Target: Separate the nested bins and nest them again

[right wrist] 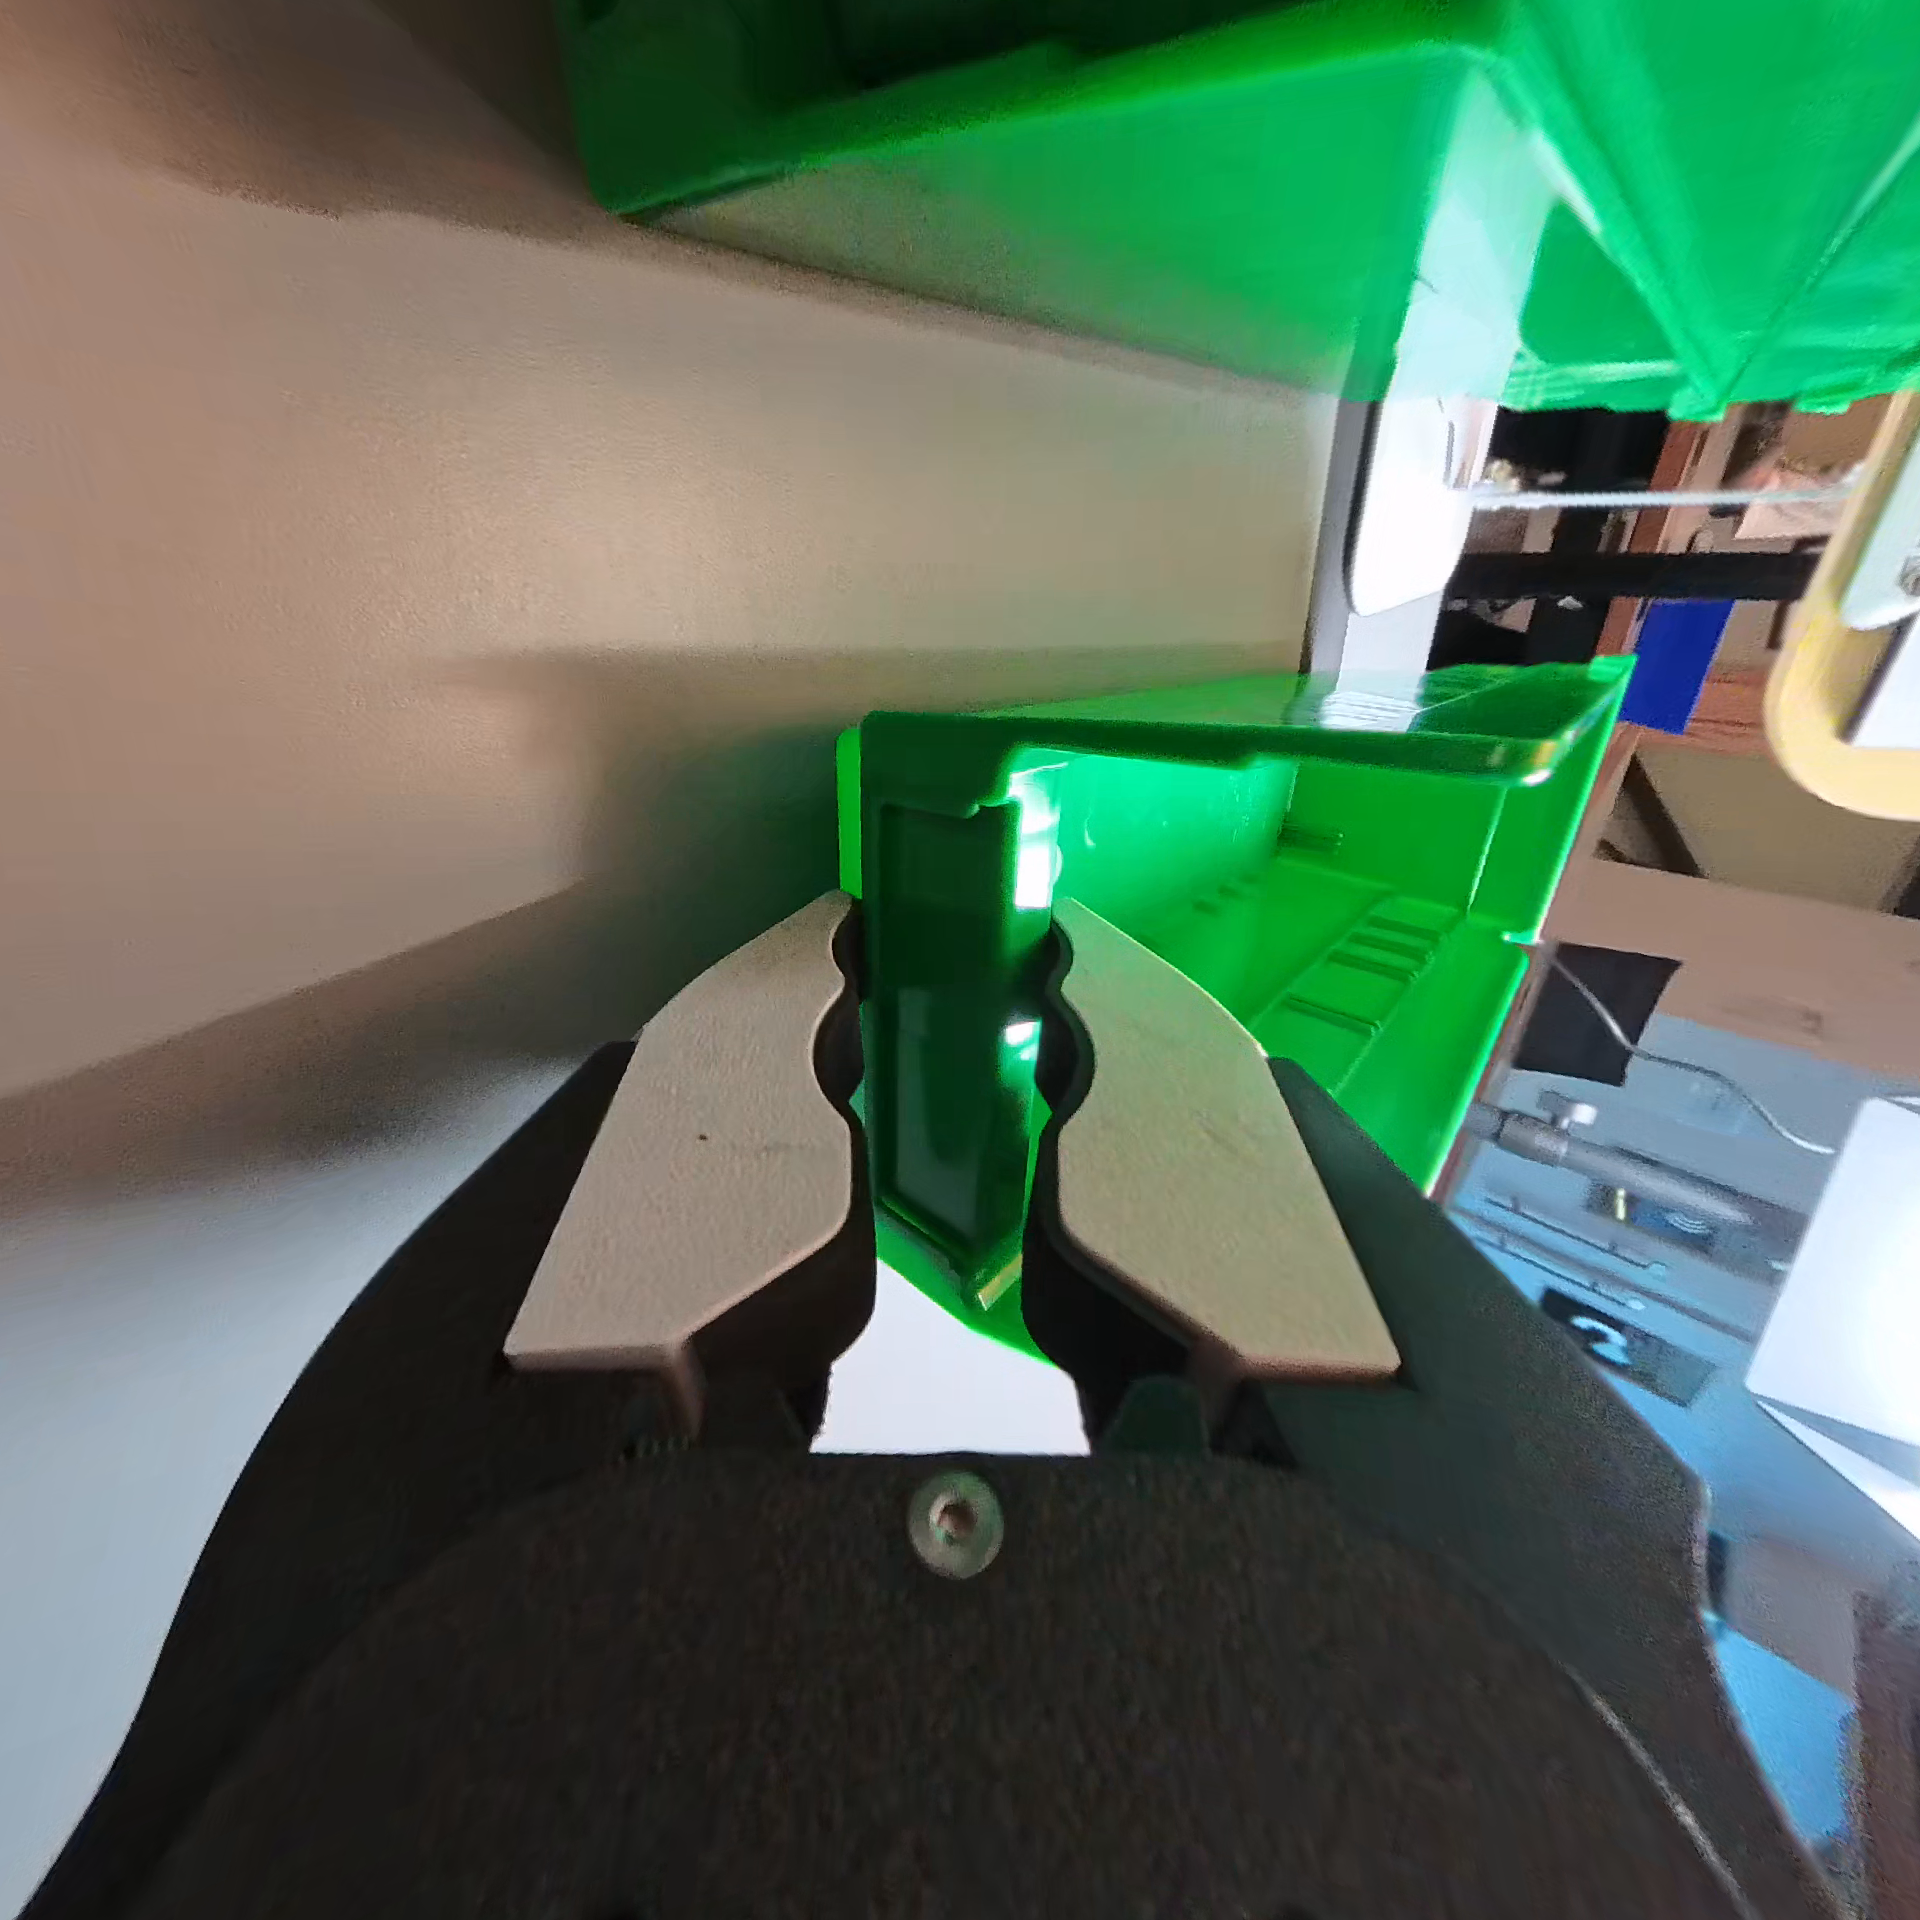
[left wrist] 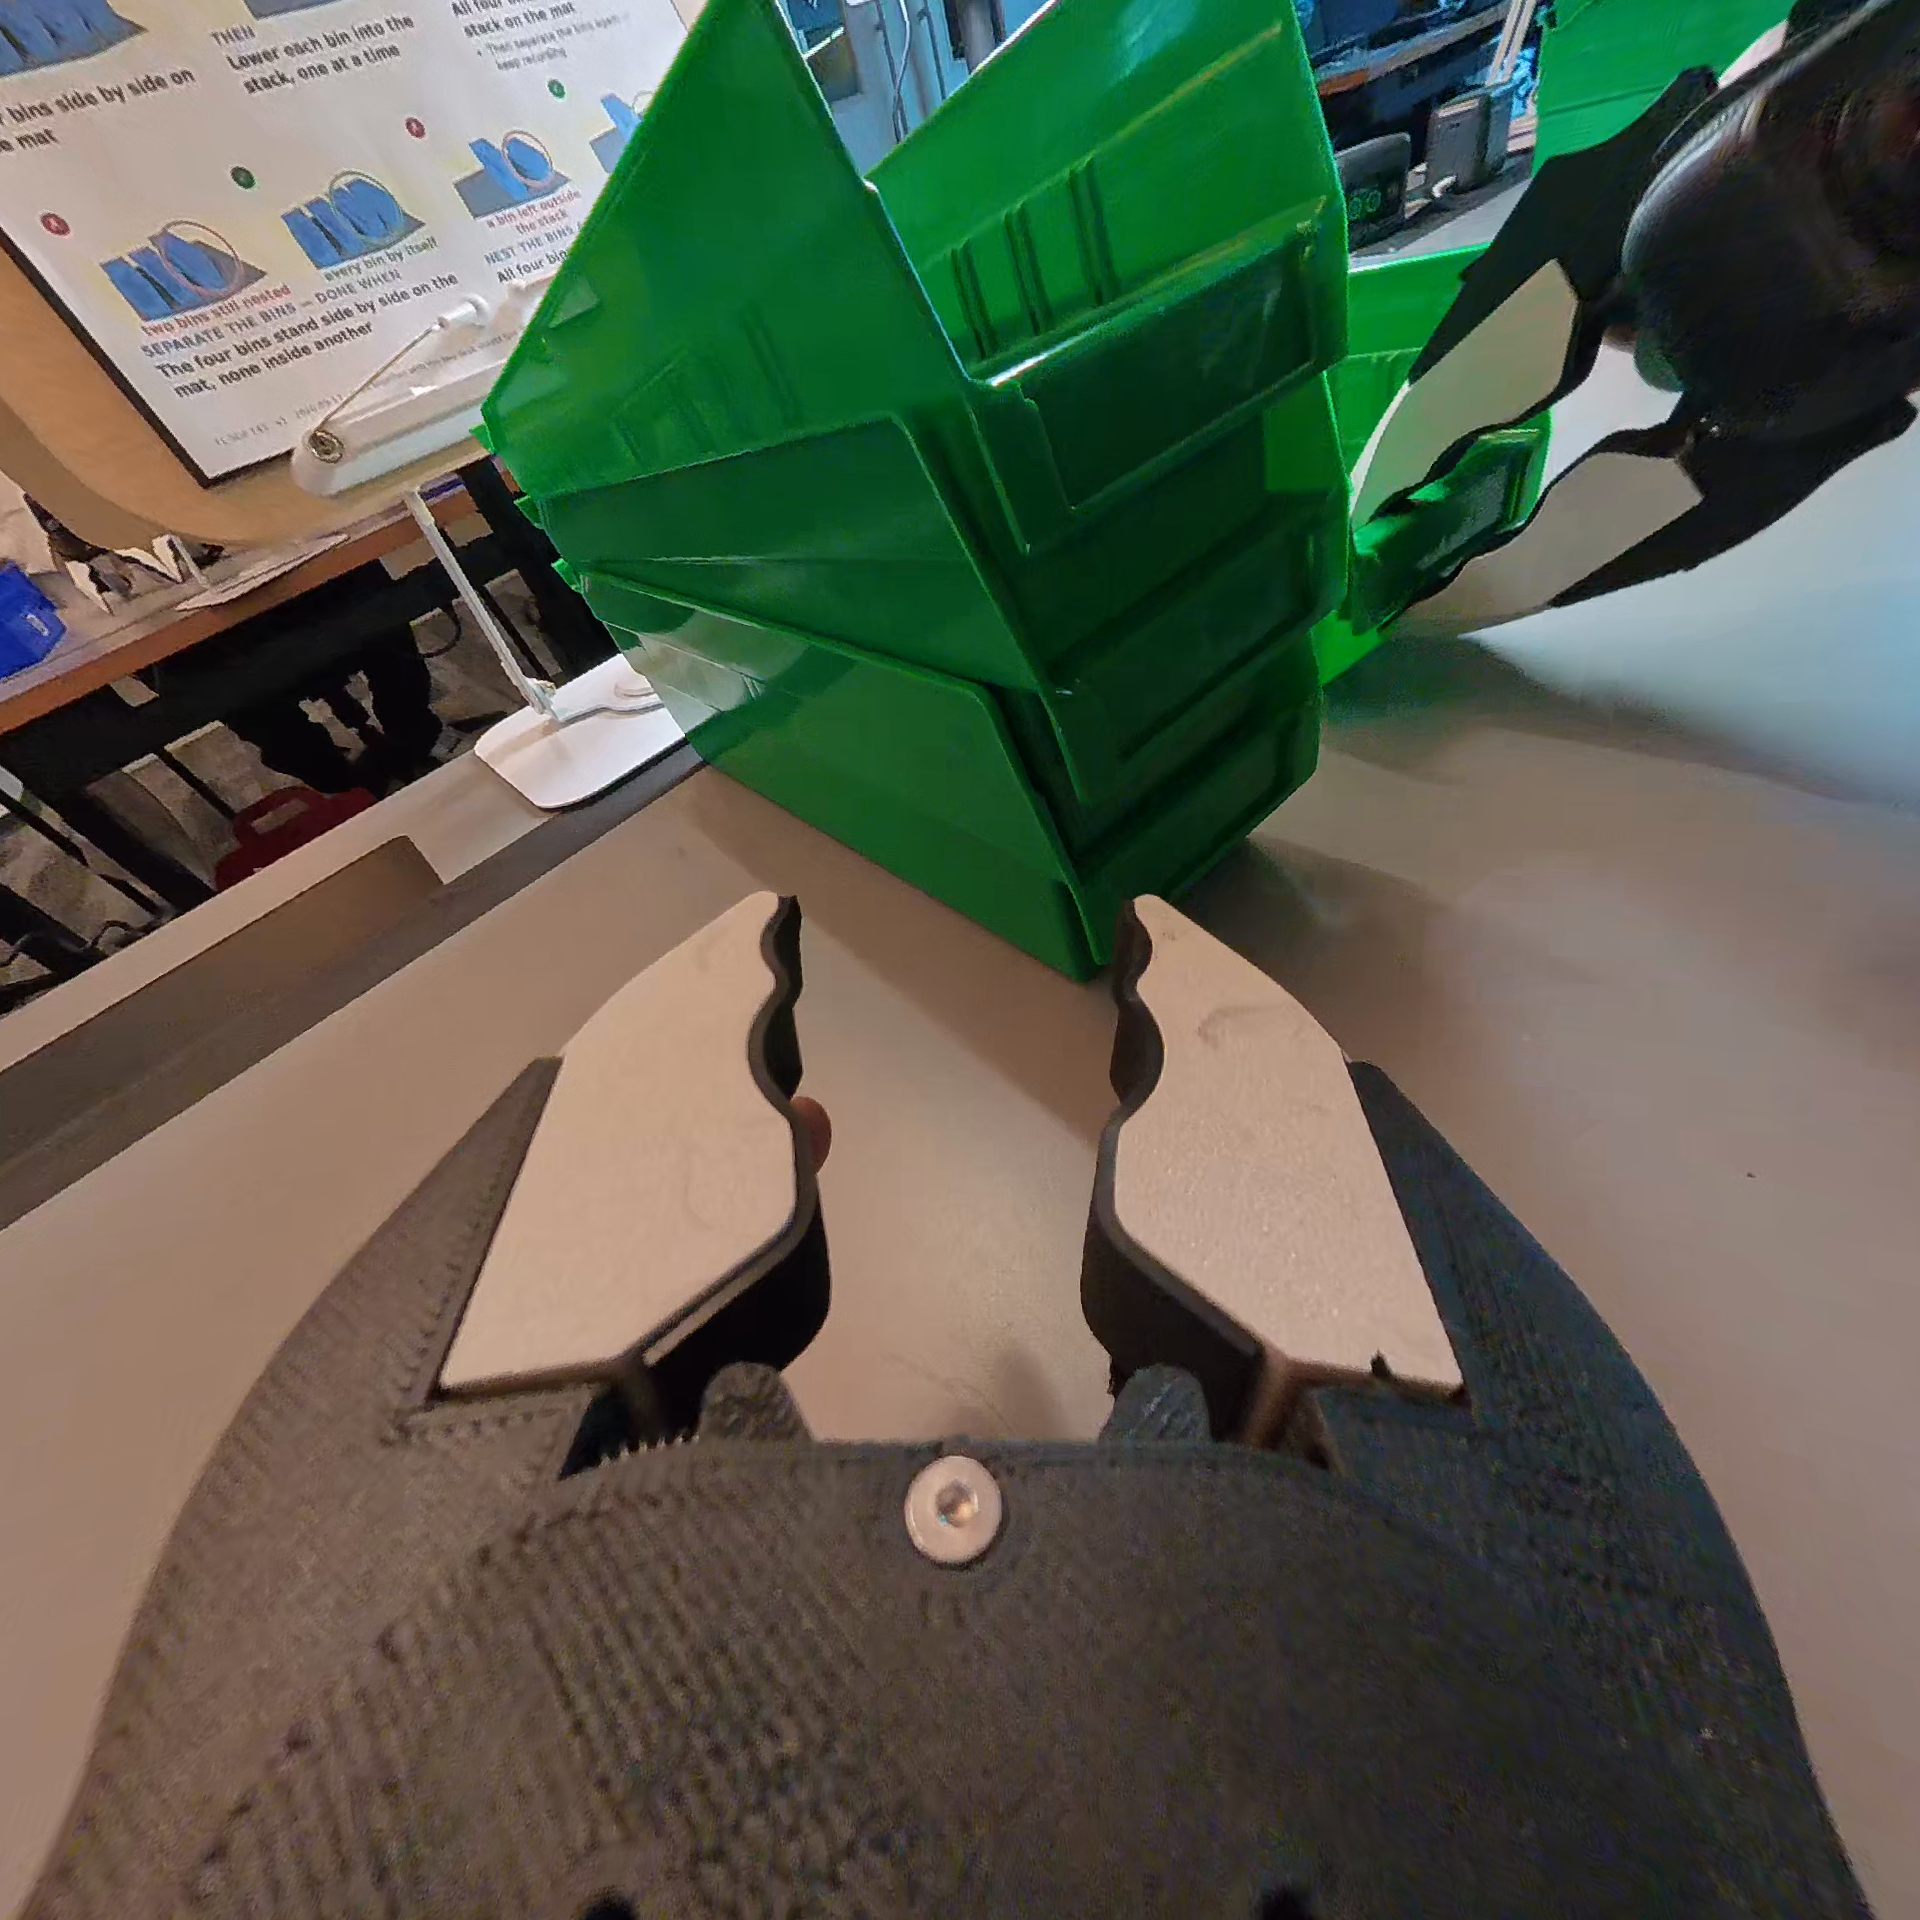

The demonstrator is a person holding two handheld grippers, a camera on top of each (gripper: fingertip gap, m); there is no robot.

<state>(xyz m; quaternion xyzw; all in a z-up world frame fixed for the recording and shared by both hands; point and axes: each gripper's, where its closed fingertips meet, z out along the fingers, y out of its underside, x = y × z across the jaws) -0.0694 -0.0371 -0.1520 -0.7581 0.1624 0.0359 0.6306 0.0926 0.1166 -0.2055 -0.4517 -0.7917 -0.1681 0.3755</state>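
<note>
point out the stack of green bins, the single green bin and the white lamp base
stack of green bins (left wrist: 831,540), left wrist view, side wall
single green bin (right wrist: 1351,935), right wrist view, inner floor
white lamp base (left wrist: 582,753), left wrist view, flat top

We see a tilted stack of nested green bins (left wrist: 935,540) centre frame; a separate green bin (right wrist: 1351,894) sits mid-right.

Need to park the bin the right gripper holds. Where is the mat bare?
Bare mat lies right of the left gripper, in front of the stack. Crowded behind: the right gripper, shut on the bin, sits close beside the stack; the white stand base hugs the stack's left.
</note>
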